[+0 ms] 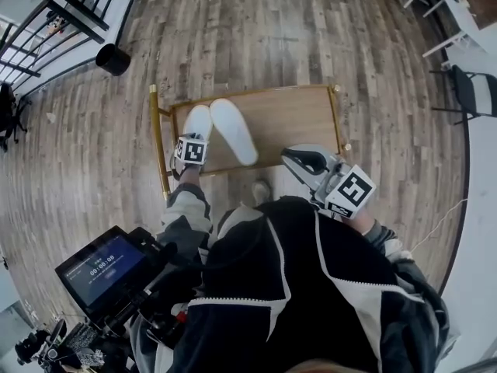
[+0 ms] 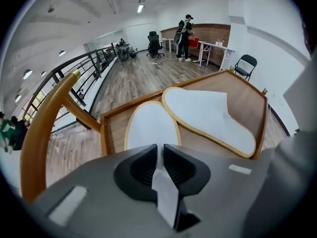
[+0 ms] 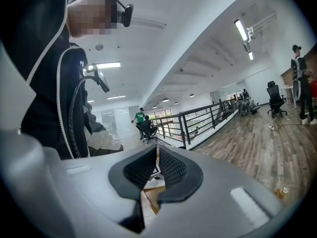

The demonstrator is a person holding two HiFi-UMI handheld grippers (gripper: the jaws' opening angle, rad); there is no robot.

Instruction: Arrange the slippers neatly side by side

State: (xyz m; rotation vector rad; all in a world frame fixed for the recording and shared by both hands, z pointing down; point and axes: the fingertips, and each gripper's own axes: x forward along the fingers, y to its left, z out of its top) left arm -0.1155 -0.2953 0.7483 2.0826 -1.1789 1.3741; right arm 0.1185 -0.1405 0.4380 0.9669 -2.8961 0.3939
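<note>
Two white slippers lie on a low wooden trolley (image 1: 295, 119) with a gold frame. The left slipper (image 1: 199, 120) (image 2: 148, 125) points away from me. The right slipper (image 1: 234, 130) (image 2: 208, 118) lies slanted, its toe next to the other's toe and its heel off to the right. My left gripper (image 1: 189, 144) (image 2: 161, 150) points steeply down at the left slipper's near end, its jaws shut on a white strip of that slipper. My right gripper (image 1: 299, 160) (image 3: 157, 155) hovers off the trolley's near right corner, pointing level, shut with nothing in it.
A black bin (image 1: 113, 59) stands on the wood floor at the far left beside a railing (image 1: 46, 22). A folding chair (image 1: 474, 92) and white tables are at the far right. A monitor rig (image 1: 101, 269) hangs by my left side. A person (image 2: 184, 31) stands far off.
</note>
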